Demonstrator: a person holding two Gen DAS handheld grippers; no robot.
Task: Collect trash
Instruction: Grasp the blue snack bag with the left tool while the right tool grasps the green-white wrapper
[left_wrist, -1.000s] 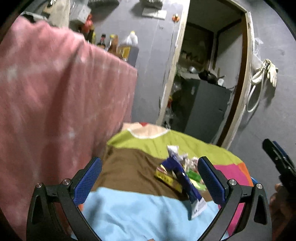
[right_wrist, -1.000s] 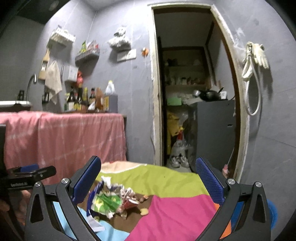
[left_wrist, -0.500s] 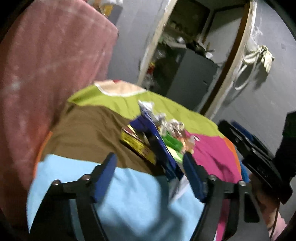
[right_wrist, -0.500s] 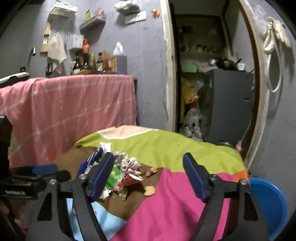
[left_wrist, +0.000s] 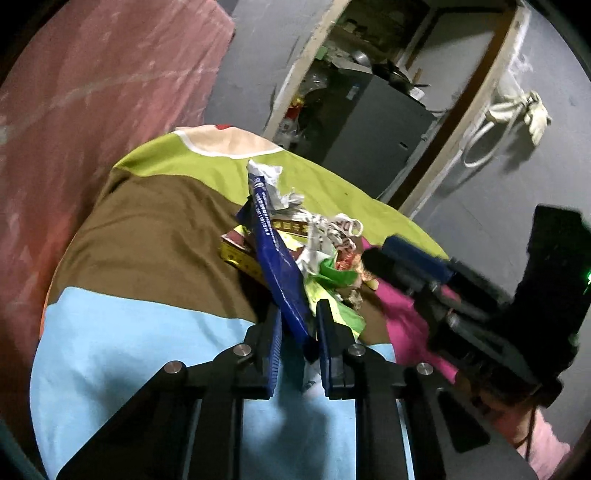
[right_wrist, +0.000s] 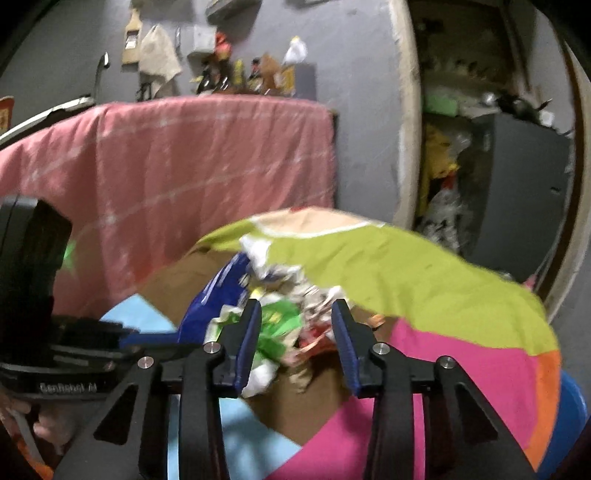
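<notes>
Blue wrapper (left_wrist: 280, 273) is pinched by the closing left gripper (left_wrist: 298, 325); right gripper (right_wrist: 295, 314), blurred, seemingly closing around litter (right_wrist: 280, 321), not yet gripping.

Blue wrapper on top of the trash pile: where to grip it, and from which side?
Grip the blue wrapper at its near end, coming in low from the light-blue side of the cloth. It is long and flat, stands on edge, and points at the left gripper, whose jaws have just been closing either side of that end. The far end is crumpled among the other wrappers.
</notes>
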